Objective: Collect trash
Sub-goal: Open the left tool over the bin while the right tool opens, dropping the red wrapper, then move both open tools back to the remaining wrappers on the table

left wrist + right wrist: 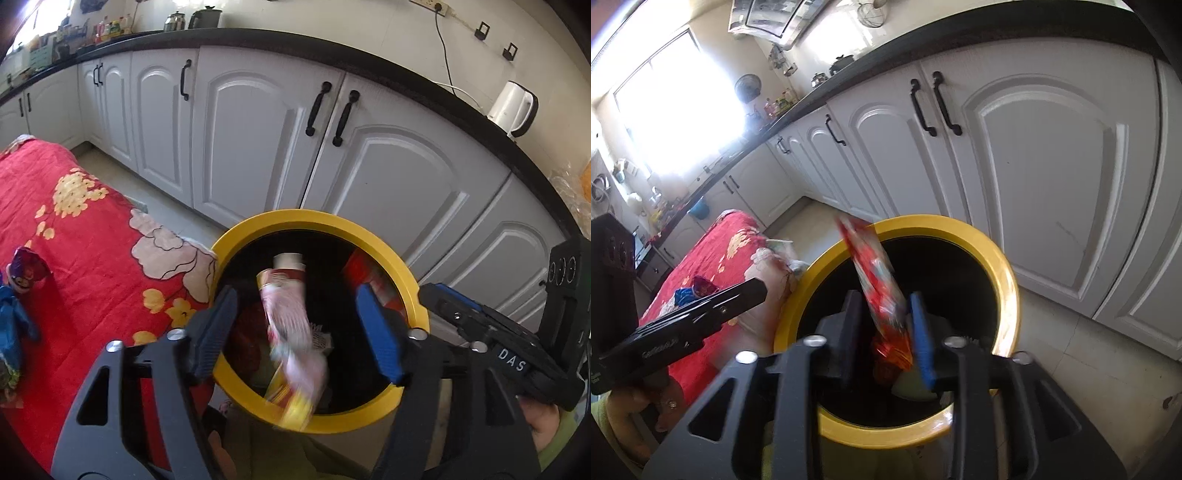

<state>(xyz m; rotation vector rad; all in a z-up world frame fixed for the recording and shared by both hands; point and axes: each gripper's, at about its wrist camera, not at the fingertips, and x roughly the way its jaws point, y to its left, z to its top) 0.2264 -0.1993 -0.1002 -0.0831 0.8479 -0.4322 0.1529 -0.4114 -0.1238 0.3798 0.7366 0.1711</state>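
Note:
A round bin with a yellow rim (413, 288) (1008, 266) stands beside the red bed. My left gripper (301, 325) is open over its mouth, and a blurred pink and yellow wrapper (291, 332) hangs loose between its fingers, over the bin. My right gripper (886, 325) is over the same bin, its jaws narrowly apart, with a red wrapper (877, 277) standing between them. Whether it still grips the wrapper is unclear. Red trash (364, 269) lies inside the bin. Purple and blue wrappers (22, 273) (690, 291) lie on the bed.
A red floral bedspread (85, 229) (713, 243) lies left of the bin. White cabinets (258, 140) (1034, 147) with black handles run behind it under a black counter. A white kettle (511, 107) stands on the counter. Pale tile floor (1089, 354) lies to the right.

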